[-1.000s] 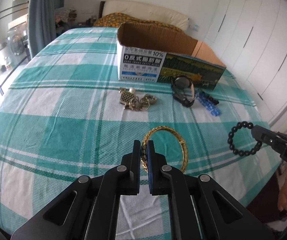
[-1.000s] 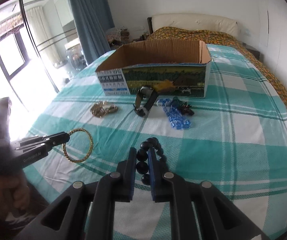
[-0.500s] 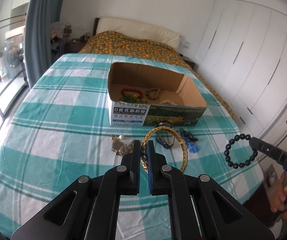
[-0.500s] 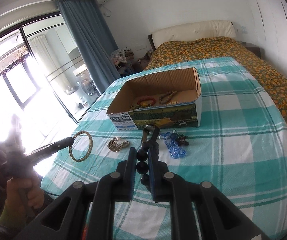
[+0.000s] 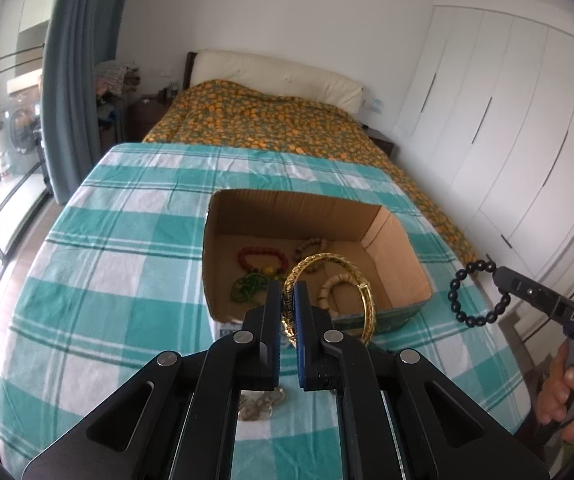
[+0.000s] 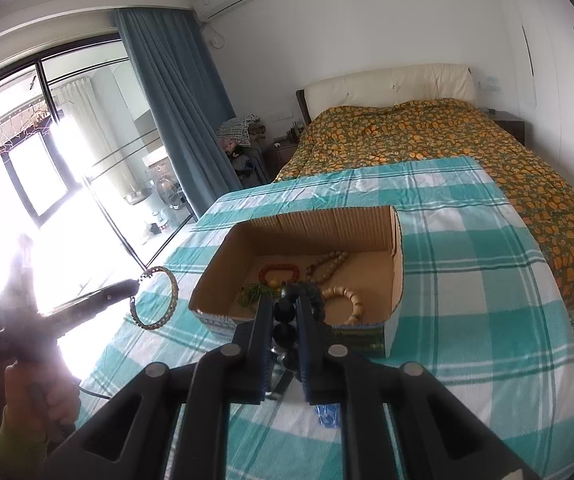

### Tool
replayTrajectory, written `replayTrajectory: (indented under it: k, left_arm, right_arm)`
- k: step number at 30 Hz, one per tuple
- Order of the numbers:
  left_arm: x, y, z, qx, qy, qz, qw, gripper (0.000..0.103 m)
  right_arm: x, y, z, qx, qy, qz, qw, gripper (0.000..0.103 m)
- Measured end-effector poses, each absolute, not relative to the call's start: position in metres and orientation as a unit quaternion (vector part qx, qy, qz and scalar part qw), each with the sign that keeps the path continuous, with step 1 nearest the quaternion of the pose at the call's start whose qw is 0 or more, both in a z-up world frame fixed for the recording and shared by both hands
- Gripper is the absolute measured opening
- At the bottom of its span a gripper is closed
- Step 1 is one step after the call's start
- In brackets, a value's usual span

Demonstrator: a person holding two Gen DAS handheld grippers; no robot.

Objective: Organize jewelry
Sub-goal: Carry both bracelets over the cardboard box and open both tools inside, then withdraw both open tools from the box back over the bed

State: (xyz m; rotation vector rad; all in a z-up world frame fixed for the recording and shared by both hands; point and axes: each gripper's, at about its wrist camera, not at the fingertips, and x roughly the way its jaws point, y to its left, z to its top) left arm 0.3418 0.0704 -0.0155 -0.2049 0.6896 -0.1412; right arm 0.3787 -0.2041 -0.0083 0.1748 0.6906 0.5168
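Observation:
My left gripper (image 5: 287,292) is shut on a gold bangle (image 5: 361,280) and holds it in the air over the near edge of an open cardboard box (image 5: 403,240). My right gripper (image 6: 285,304) is shut on a black bead bracelet (image 6: 285,332), also raised before the box (image 6: 397,256). The black bracelet also shows in the left wrist view (image 5: 473,294), the bangle in the right wrist view (image 6: 155,296). Inside the box lie a red bead bracelet (image 5: 263,258), a green piece (image 5: 249,286) and beige bead bracelets (image 5: 337,284).
The box stands on a teal and white checked cloth (image 5: 119,280) over the bed's foot. A metal chain piece (image 5: 257,406) lies under my left gripper. Blue beads (image 6: 327,416) lie under my right gripper. Wardrobe doors (image 5: 527,140) are to the right, a window (image 6: 27,184) to the left.
Both grippers have risen and moved forward toward the box with their bracelets. The box's inside now shows from above, and the loose jewelry in front of it has dropped under the grippers.

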Motion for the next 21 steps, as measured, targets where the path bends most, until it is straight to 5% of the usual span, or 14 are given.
replayTrajectory:
  k: [15,16,17,19,21]
  left_arm:
    - [0.443,0.047,-0.076,-0.074,0.408,-0.061,0.908,0.008]
    - [0.443,0.047,-0.078,-0.074,0.41,-0.055,0.907,0.024]
    - [0.442,0.049,-0.079,-0.076,0.411,-0.048,0.907,0.054]
    - [0.435,0.055,-0.076,-0.083,0.397,-0.032,0.913,0.079]
    - [0.425,0.061,-0.071,-0.085,0.387,-0.021,0.918,0.083]
  right_arm:
    - [0.53,-0.176,-0.068,0.045,0.38,0.193,0.903,0.015]
    - [0.532,-0.173,-0.068,0.047,0.379,0.197,0.903,0.018]
    - [0.53,-0.172,-0.066,0.051,0.375,0.2,0.904,0.029]
    - [0.519,-0.171,-0.058,0.056,0.353,0.202,0.912,0.04]
    - [0.504,-0.172,-0.049,0.051,0.338,0.204,0.917,0.04]
